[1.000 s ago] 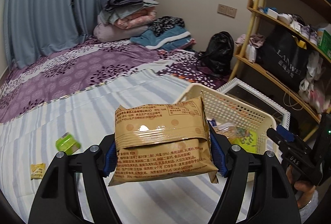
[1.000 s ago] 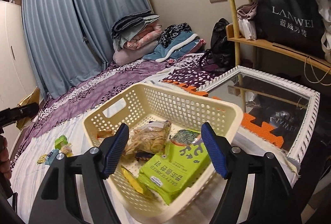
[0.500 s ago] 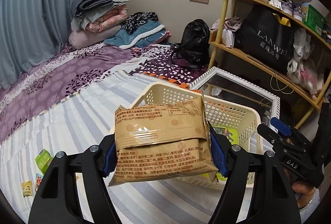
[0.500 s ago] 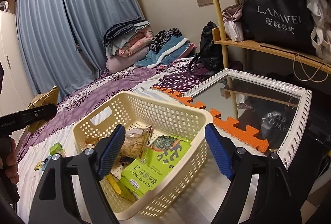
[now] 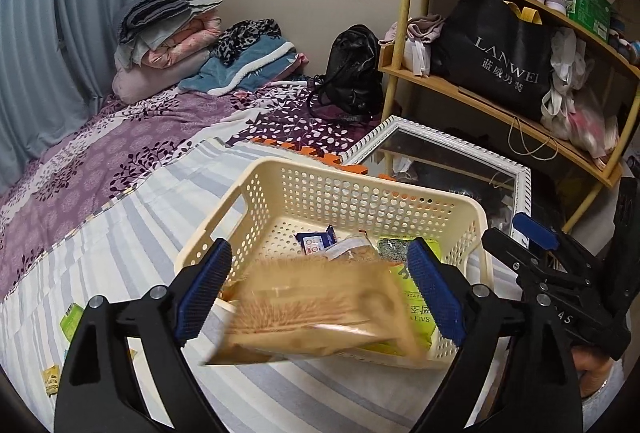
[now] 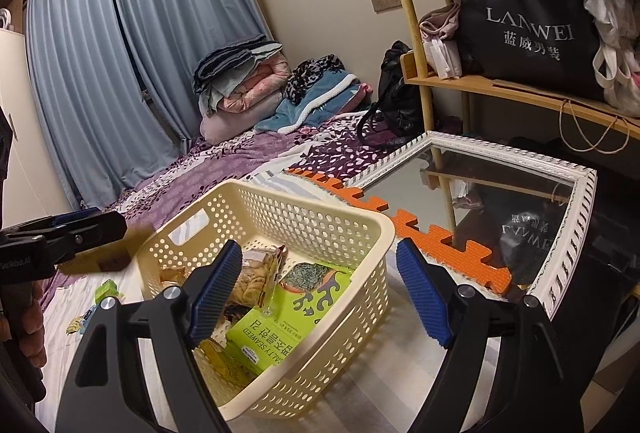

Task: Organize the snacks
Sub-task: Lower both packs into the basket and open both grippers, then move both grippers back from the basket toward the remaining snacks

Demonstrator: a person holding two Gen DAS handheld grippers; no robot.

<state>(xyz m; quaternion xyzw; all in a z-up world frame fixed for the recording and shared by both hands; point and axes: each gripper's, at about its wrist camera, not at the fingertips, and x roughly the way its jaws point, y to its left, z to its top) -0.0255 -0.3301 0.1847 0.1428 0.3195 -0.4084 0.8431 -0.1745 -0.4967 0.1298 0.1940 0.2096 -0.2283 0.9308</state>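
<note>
- Left wrist view: your left gripper (image 5: 320, 297) is standing with its jaws spread, and the tan snack packet (image 5: 316, 317) is blurring between them, lying flat with its long axis running across from one blue pad to the other. I cannot tell whether either pad is touching it; it looks to be dropping free.
- The packet is hanging over the near rim of the cream basket (image 5: 360, 181), partly outside the wall closest to you, so the move is turning on it going forward and down, not straight down.
- Your right gripper (image 5: 532, 257) is showing at the right edge, just beside the basket's right-hand corner.
- Right wrist view: your right gripper (image 6: 320, 297) is hovering spread and gripping nothing, above the basket's (image 6: 372, 233) near side. A green seaweed box (image 6: 288, 321) and a bag of crackers (image 6: 252, 281) are lying inside.
- The left gripper is sitting at the basket's far left corner, so it is the nearer one. A small green packet (image 6: 105, 289) is lying on the bed beyond that corner.
</note>
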